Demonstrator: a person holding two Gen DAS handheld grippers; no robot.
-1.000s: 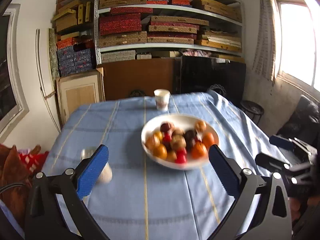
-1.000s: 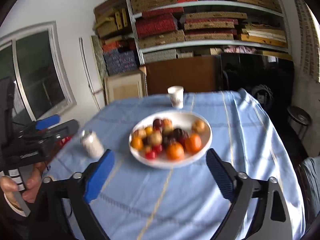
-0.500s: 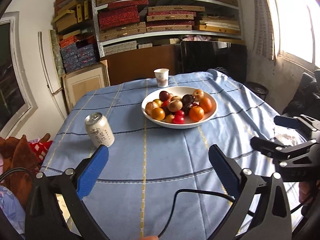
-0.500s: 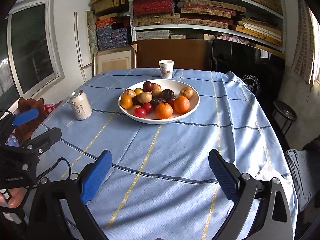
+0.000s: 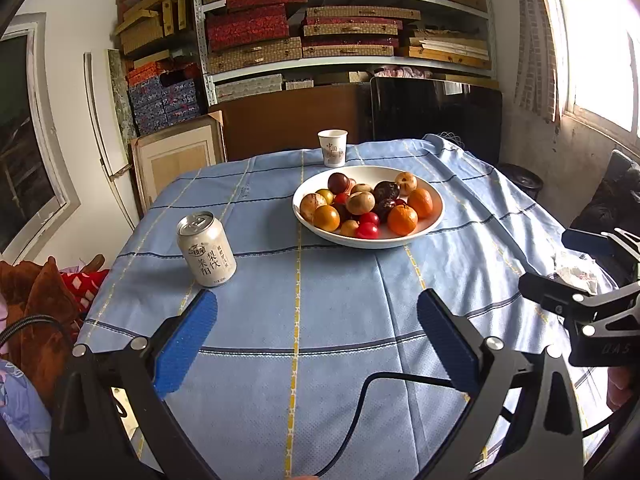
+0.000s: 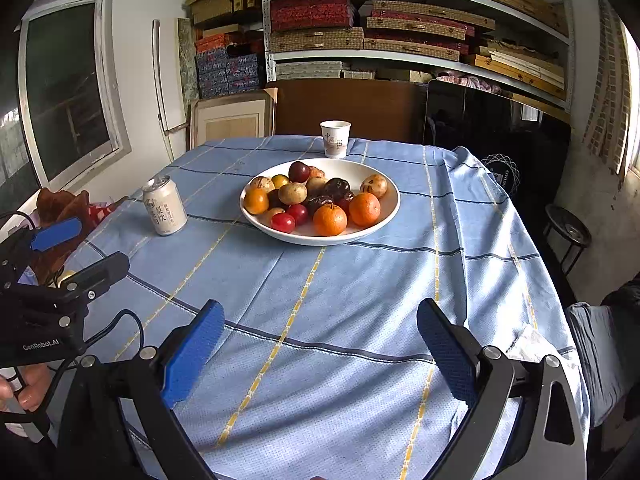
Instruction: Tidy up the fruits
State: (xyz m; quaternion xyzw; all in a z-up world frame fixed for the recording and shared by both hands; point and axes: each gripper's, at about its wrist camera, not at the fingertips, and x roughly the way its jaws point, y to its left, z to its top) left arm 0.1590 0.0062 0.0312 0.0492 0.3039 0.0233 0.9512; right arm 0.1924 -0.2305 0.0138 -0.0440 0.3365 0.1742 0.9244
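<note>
Both grippers, left [image 5: 316,344] and right [image 6: 318,346], hang empty with jaws wide, and a clumsy reach could roll heaped fruit [image 6: 316,200] off the bowl [image 6: 384,220]

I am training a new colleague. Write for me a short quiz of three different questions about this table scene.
1. True or false: the drink can lies on its side.
2. What stands just behind the white bowl of fruit?
3. Multiple choice: the left hand-held gripper and the right hand-held gripper are A) both open and empty, B) both shut, C) each holding fruit.

Key: 1 false, it stands upright; 2 a paper cup; 3 A.
</note>
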